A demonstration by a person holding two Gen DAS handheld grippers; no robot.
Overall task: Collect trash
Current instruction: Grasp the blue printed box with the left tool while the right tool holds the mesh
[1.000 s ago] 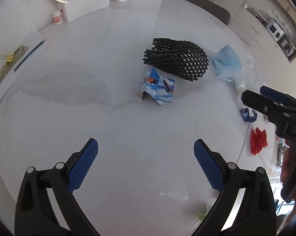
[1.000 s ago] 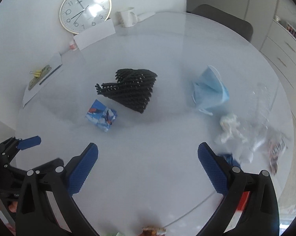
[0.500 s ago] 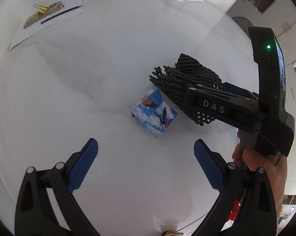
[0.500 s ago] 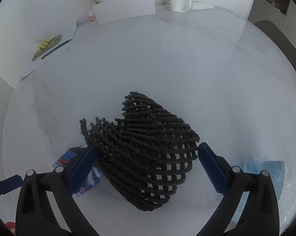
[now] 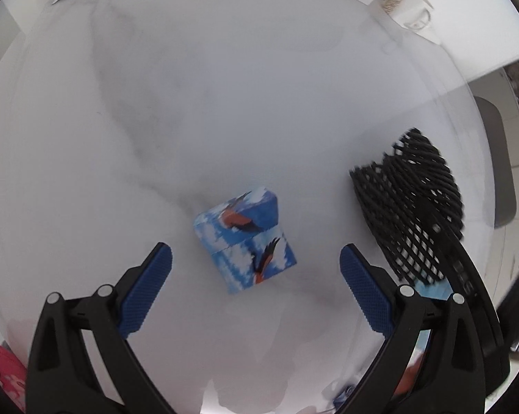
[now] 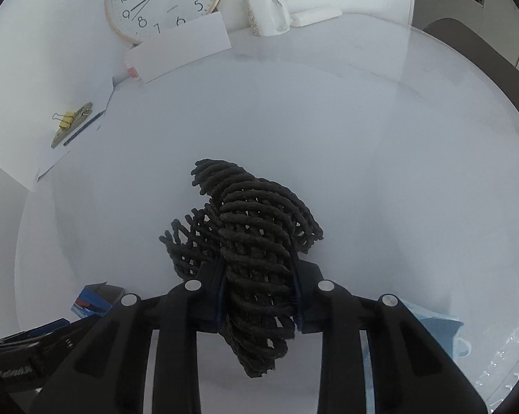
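A folded blue paper scrap (image 5: pixel 245 238) printed with clouds and birds lies on the white round table (image 5: pixel 224 103). My left gripper (image 5: pixel 256 253) hangs open just above it, one finger on each side, not touching. A black foam net (image 6: pixel 256 227) sits between the jaws of my right gripper (image 6: pixel 258 272). Those jaws are closing and the blue pads press the net in from both sides. In the left wrist view the same black net (image 5: pixel 407 214) shows at the right with a dark blurred finger across it. The blue paper's corner (image 6: pixel 93 298) shows low left in the right wrist view.
A wall clock (image 6: pixel 162 0), a white card (image 6: pixel 180 48), a mug (image 6: pixel 268 12) and a sheet with a yellow binder clip (image 6: pixel 67 122) line the table's far side. A blue face mask (image 6: pixel 435 327) and clear plastic (image 6: pixel 508 355) lie at the right. A grey chair (image 6: pixel 466 41) stands behind.
My right gripper came down over the black net and its jaws went from wide open to squeezing it. My left gripper rolled and moved in over the blue paper.
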